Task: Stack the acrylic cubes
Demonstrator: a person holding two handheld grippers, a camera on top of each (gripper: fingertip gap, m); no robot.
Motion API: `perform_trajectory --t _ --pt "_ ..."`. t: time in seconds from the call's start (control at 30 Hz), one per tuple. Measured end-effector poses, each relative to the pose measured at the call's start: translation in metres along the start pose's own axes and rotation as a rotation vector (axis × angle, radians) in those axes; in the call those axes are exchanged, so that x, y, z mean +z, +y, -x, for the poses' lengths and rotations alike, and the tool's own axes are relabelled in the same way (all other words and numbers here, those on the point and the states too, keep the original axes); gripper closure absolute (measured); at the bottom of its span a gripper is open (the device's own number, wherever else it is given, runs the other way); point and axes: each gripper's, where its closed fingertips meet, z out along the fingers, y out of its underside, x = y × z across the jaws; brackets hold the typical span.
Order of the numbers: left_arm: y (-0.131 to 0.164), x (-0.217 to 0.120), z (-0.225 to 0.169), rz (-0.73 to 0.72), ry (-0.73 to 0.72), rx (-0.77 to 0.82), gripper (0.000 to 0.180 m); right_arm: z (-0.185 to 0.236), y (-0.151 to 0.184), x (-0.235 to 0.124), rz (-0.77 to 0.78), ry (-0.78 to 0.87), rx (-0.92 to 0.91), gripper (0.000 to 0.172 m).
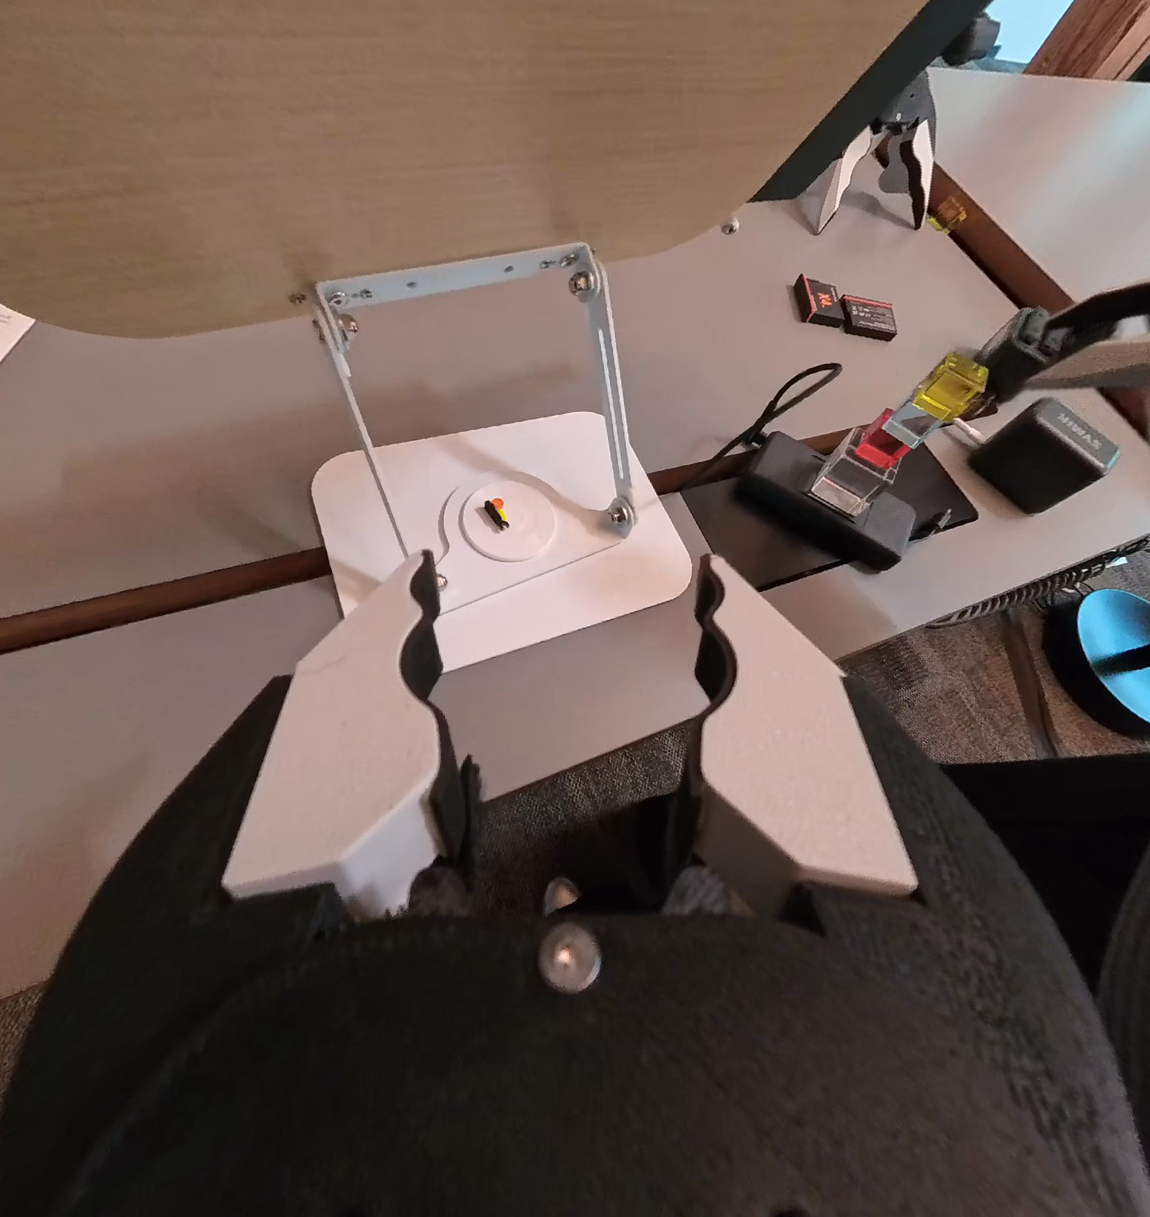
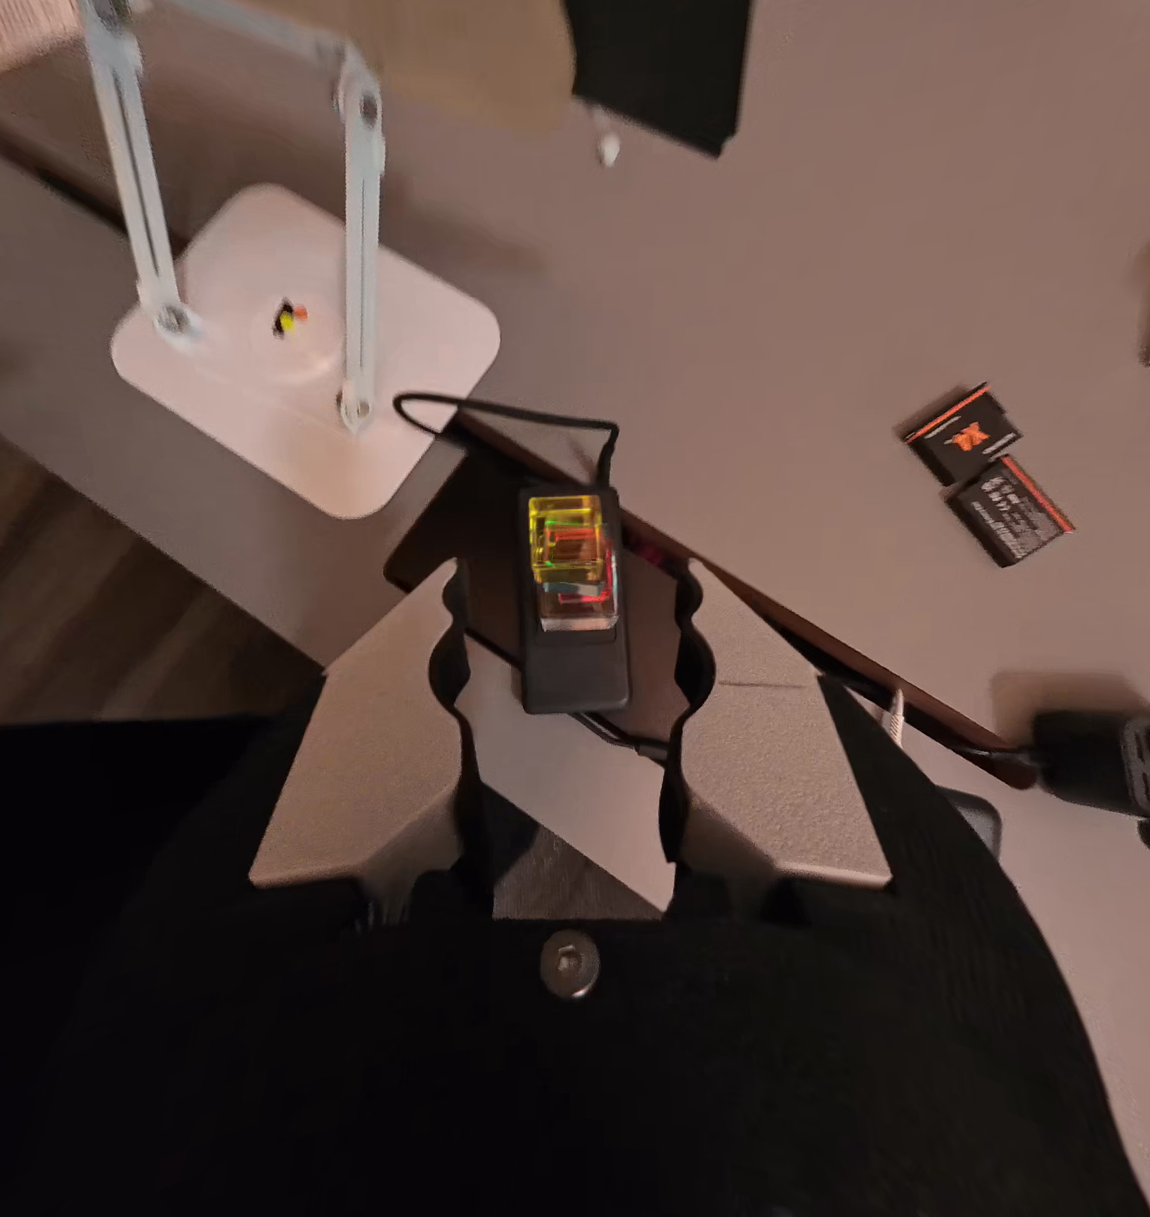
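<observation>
Stack of perhaps four cubes (image 2: 569,566); two black boxes (image 2: 987,474).

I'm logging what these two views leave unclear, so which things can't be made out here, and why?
- Tiny black, yellow and orange item on the white base: too small in the left view, blurred in the right.
- Wooden panel: cut off by the left view's top edge.
- Cube stack: in the right view, seen from above, so the colours overlap.
- Right tongs: cut off by the left view's right edge.
</observation>
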Motion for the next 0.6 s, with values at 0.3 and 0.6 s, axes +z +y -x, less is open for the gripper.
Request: perform_trajectory --t 0.3,0.6 --pt "-0.034 0.007 -0.004 -0.121 0.027 0.105 0.091 -0.019 -0.039 -0.066 -0.428 0.133 0.140 0.109" --pt "-0.087 0.000 -0.002 -0.360 -0.054 0.237 0.053 -0.009 -0.039 -0.098 -0.633 0.251 0.182 0.078"
